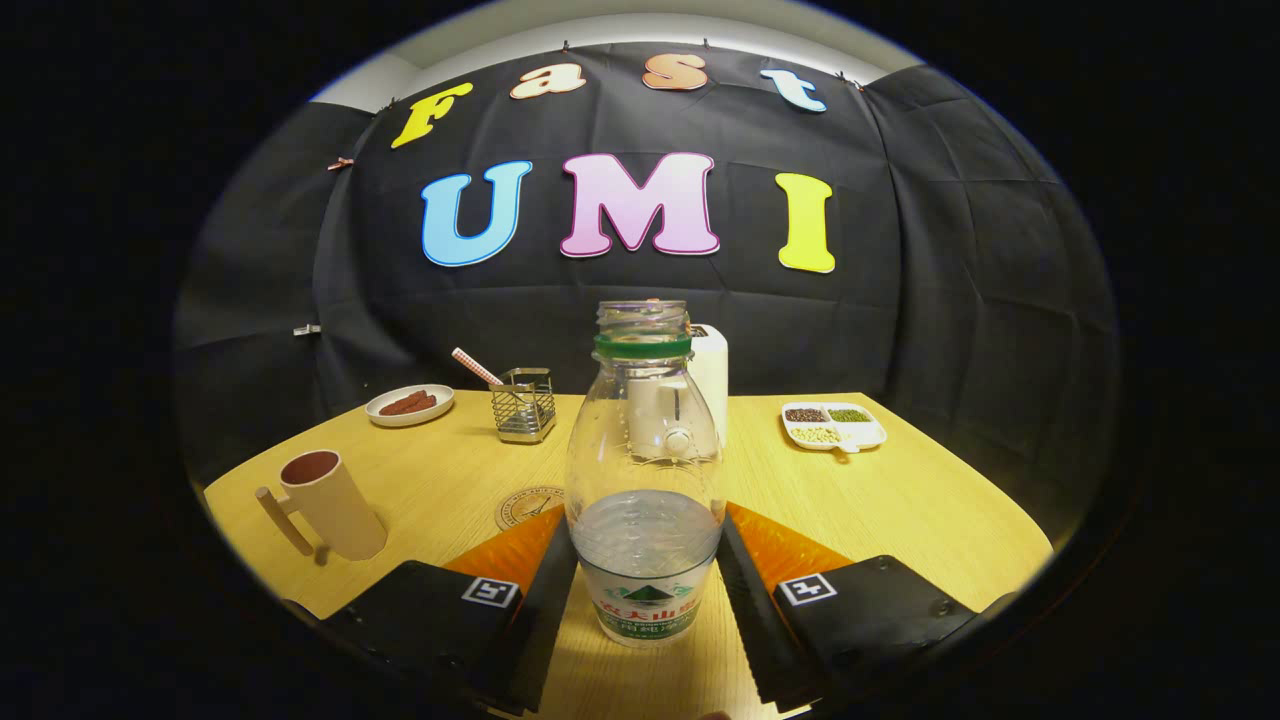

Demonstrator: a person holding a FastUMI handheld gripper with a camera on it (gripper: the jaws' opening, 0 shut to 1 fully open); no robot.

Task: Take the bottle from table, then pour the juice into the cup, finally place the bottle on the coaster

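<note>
**Warm overhead light, strong fisheye bend**

Evenly lit from above, brightest across the wooden surface (880, 500). Short soft shadow beside the cup (330, 503). Small glints on the clear bottle (645, 470) and the wire holder (524, 404). Sharp through the centre; curved and dimmer toward the rim, with the surface's far edge bowed.

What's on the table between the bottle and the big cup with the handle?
In the gripper view, a round coaster lies on the table between the bottle and the cup. The gripper fingers flank the bottle.
</note>
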